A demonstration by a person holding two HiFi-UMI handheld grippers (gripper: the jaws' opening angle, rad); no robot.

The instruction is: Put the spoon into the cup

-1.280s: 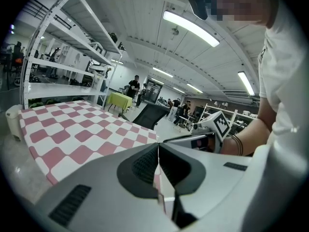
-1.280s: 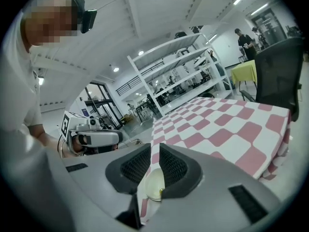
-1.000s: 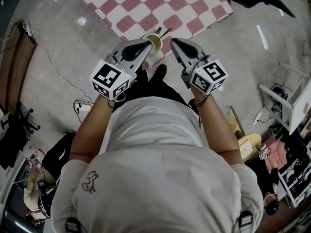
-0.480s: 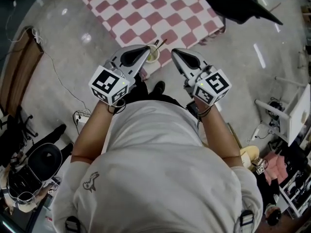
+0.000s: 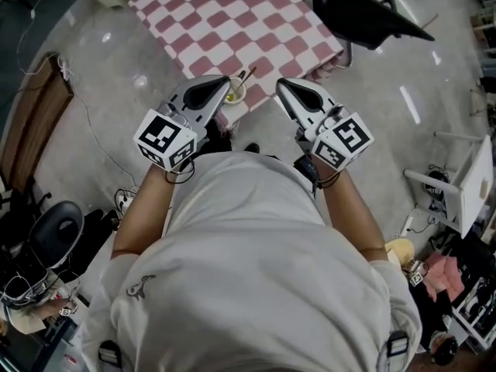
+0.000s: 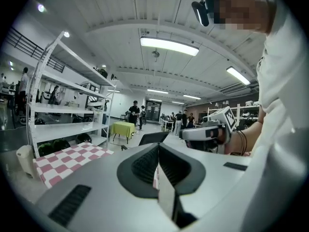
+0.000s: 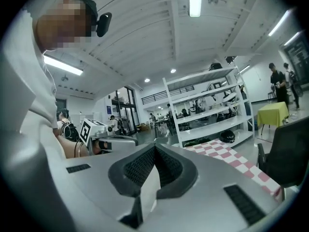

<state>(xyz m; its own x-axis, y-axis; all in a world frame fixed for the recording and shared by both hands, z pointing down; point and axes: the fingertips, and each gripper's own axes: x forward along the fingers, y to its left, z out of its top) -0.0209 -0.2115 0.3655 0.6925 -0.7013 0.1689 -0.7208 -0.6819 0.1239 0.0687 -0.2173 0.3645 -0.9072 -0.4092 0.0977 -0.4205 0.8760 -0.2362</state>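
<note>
Left gripper (image 5: 222,83) and right gripper (image 5: 281,84): jaws together, both empty, side by side. Cup (image 5: 235,94), spoon (image 5: 247,74) in it, shows just past left tip.

Your hall is evenly bright, lit from overhead strip lights (image 6: 169,46); shadows are soft. The floor (image 5: 93,115) carries small glare spots in your head view. Both gripper views bow hard at the rims with black corners. Close foreground is soft, far shelves (image 7: 212,105) fairly sharp.

Spoon (image 5: 245,75) in cup (image 5: 235,93) (table (image 5: 232,22) edge), chair (image 5: 364,18) right.
</note>
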